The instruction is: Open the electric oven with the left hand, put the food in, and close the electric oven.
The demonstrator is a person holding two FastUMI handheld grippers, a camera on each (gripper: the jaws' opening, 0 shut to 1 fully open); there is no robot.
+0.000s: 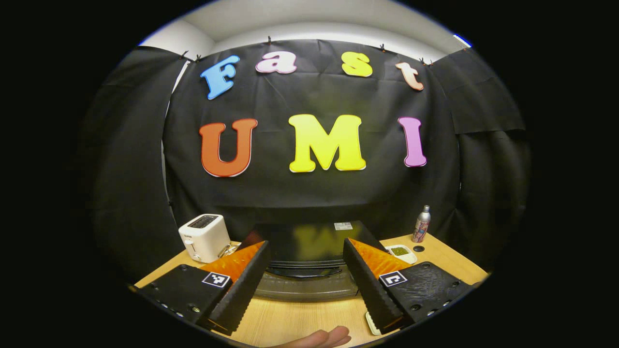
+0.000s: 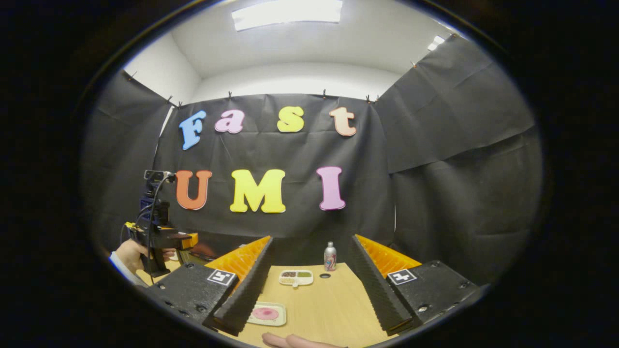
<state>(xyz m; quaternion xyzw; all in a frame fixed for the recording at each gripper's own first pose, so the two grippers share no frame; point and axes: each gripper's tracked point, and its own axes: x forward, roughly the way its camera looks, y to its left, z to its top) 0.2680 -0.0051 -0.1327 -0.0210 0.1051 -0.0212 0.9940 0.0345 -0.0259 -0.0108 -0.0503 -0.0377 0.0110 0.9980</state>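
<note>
nothing looks started: the oven (image 1: 309, 261) sits on the tabletop (image 1: 300, 321), door seemingly closed, the food tray (image 2: 266, 314) lies untouched, and left claw (image 1: 305, 268) and right claw (image 2: 309, 285) gape empty.

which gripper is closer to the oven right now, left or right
Left. The left gripper hangs open just in front of the oven, framing its door. The right gripper is off to the side, aimed at the food trays.

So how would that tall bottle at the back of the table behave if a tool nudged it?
The bottle stands upright, tall and narrow, so it would probably tip easily. Its round body would likely roll once down. Its smooth, shiny surface may be slippery.
</note>
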